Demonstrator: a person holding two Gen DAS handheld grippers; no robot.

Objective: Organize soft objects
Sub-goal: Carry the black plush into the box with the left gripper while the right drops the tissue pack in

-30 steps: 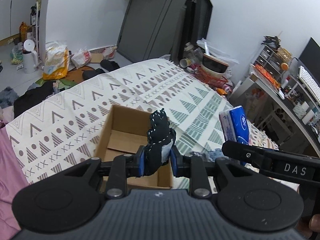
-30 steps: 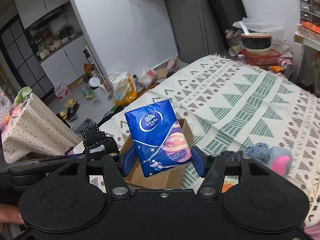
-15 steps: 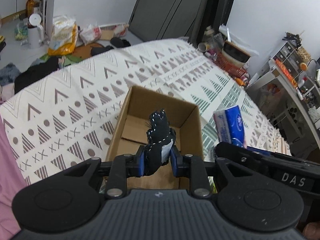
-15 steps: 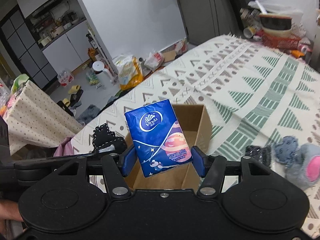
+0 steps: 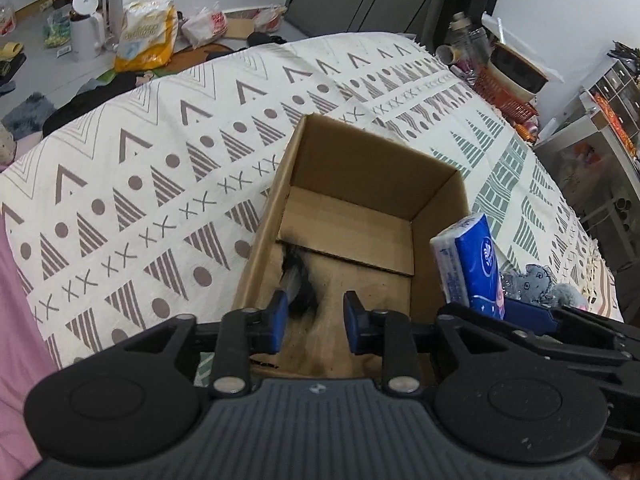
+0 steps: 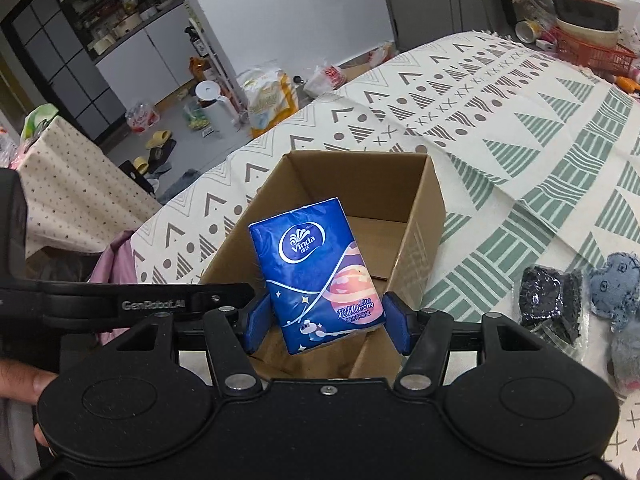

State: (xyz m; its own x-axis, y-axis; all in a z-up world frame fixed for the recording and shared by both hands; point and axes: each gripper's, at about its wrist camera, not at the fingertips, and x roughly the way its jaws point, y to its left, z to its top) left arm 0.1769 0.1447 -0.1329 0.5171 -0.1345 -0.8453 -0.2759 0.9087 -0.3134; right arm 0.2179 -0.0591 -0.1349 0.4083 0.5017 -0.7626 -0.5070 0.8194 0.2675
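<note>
With my left gripper (image 5: 313, 322) fingers wide above the cardboard box (image 5: 372, 184), I lower the right gripper (image 6: 323, 322), which clamps the tissue pack (image 6: 316, 272), inside before parting its fingers.

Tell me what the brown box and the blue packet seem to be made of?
The box looks like plain corrugated cardboard: matte brown, with folded flaps and raw cut edges. The blue packet, held in the right hand-held gripper, seems to be thin printed plastic film, slightly glossy and creased, probably wrapping paper tissues.

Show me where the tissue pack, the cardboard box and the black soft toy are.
tissue pack (image 6: 316, 272), right wrist view, printed front face.
cardboard box (image 5: 372, 168), left wrist view, far inner wall.
black soft toy (image 5: 298, 284), left wrist view, blurred body.
</note>
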